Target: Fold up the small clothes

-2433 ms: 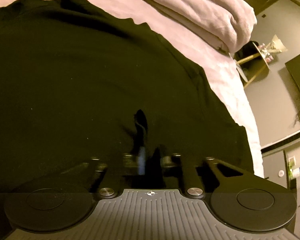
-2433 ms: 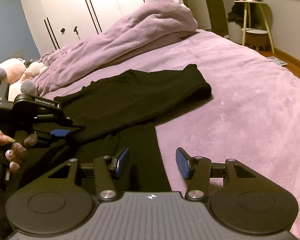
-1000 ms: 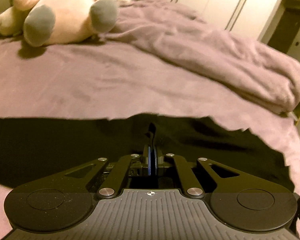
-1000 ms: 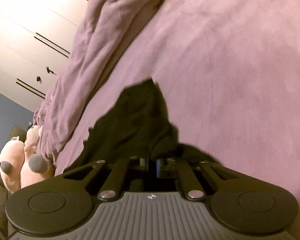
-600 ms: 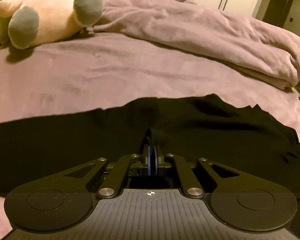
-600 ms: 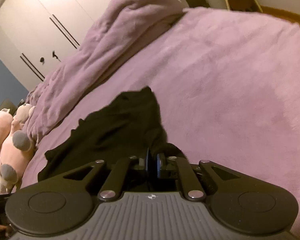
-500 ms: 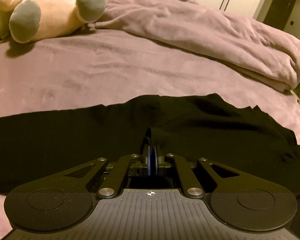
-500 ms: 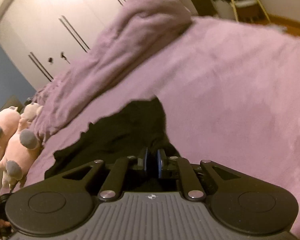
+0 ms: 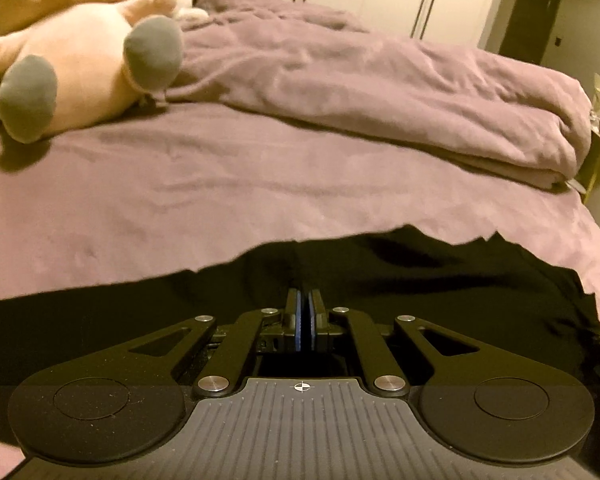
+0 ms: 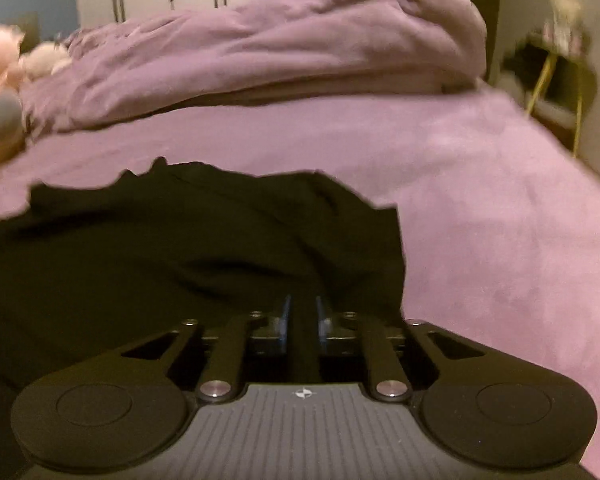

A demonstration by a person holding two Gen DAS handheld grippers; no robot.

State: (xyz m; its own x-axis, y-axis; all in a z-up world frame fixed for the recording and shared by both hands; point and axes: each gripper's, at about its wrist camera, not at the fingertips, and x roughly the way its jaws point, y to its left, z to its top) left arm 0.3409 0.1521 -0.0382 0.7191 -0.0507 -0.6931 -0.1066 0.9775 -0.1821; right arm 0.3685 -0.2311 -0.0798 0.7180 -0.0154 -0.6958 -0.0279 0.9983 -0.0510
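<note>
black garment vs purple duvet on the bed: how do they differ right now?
Colour: the black garment is black, the duvet is purple. Pose: the garment lies low and spread out, with a ragged far edge; the duvet is bunched into a thick, wrinkled roll. Place: the garment is nearest the camera, the duvet runs along the far side. Both are soft cloth resting on the purple sheet.

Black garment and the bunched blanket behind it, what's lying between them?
Nothing: in both wrist views only bare purple bedsheet runs from the black garment to the bunched blanket.
</note>
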